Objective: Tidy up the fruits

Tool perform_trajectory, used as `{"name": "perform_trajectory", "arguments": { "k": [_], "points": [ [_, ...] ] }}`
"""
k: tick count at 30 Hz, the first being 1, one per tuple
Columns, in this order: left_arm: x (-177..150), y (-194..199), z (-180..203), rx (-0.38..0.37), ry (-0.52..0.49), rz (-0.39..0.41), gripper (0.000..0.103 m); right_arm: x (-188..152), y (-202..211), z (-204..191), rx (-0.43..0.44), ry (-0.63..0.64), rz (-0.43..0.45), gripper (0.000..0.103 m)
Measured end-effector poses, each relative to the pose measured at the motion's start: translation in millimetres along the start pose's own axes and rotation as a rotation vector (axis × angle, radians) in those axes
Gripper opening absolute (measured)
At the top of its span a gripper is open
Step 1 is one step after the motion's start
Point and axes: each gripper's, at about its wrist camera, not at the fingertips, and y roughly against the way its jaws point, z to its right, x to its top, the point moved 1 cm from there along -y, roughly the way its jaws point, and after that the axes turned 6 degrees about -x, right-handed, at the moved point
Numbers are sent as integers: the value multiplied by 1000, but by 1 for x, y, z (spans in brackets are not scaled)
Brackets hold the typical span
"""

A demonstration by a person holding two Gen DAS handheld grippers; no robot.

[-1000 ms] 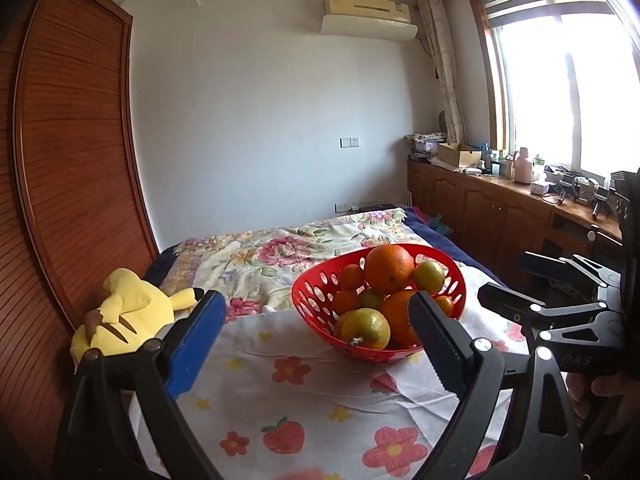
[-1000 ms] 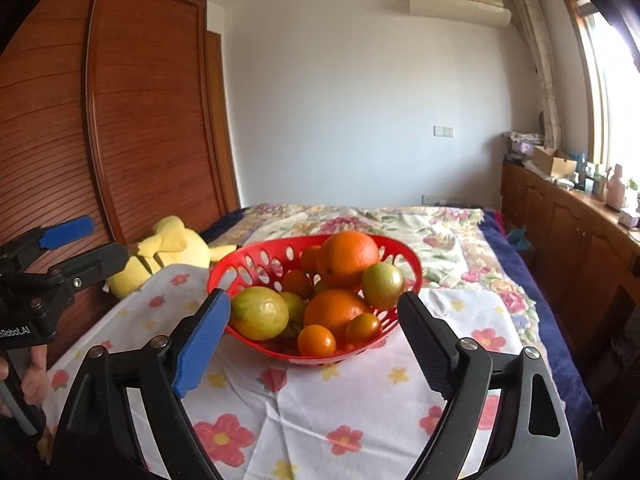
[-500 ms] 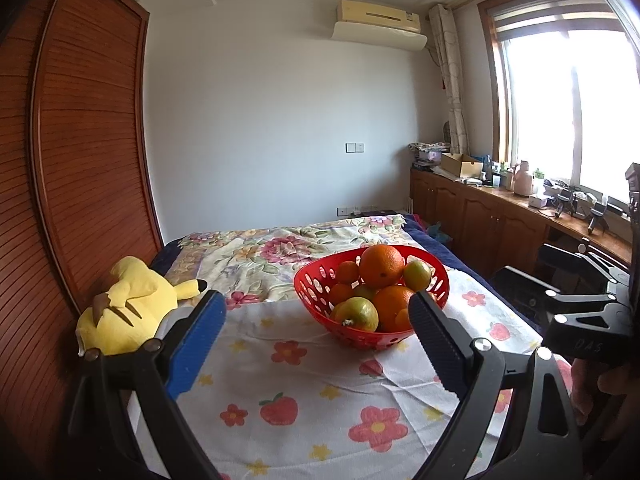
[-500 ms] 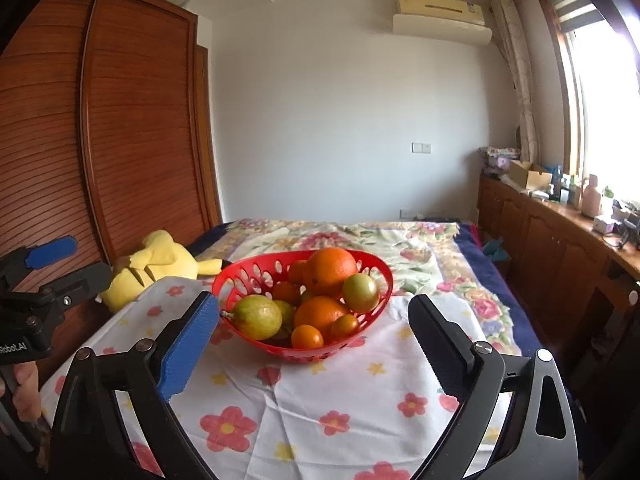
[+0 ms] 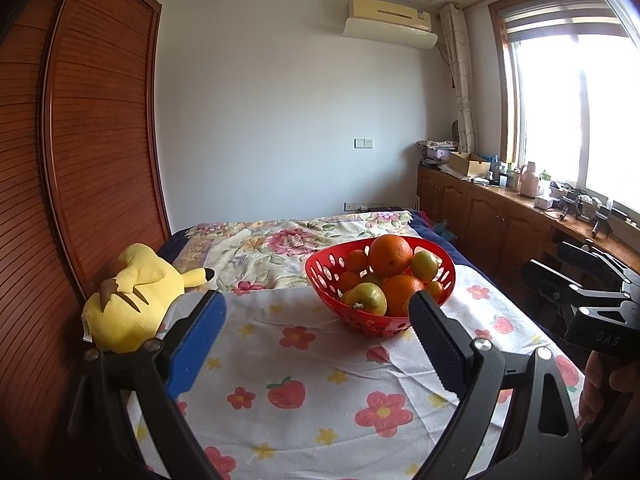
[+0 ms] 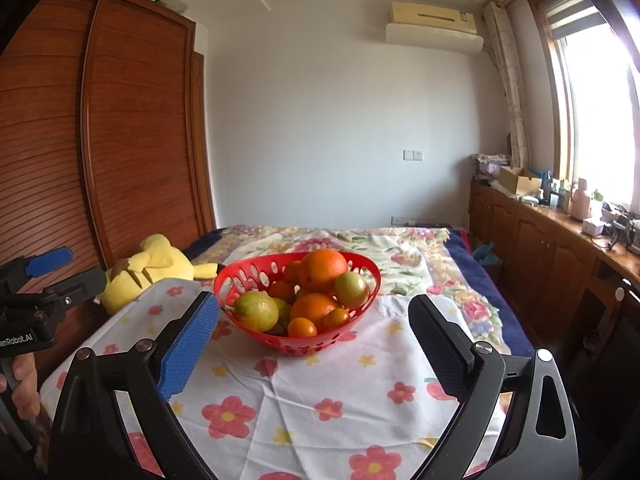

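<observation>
Only my right view shows a small orange point(image 6: 302, 327); the red basket point(image 6: 256, 276) sits beyond both wide-open, empty hand-held grippers point(image 5: 316, 334) point(image 6: 314, 334).

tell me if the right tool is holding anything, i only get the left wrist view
observer: no, the right tool is wide open, nothing between its pads
operator: any fruit hidden from me
observer: a small mandarin sits low at the front of the red basket, beside the pear
operator: what holds my left tool
observer: a hand grips its handle, at the edge of the right wrist view
</observation>
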Motion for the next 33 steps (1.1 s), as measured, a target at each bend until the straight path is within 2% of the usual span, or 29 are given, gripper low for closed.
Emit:
{"name": "perform_trajectory", "arguments": {
  "k": [33],
  "points": [
    [-4, 6, 2, -1, -8, 3, 93, 0, 1, 2, 3, -3, -1, 97]
  ]
}}
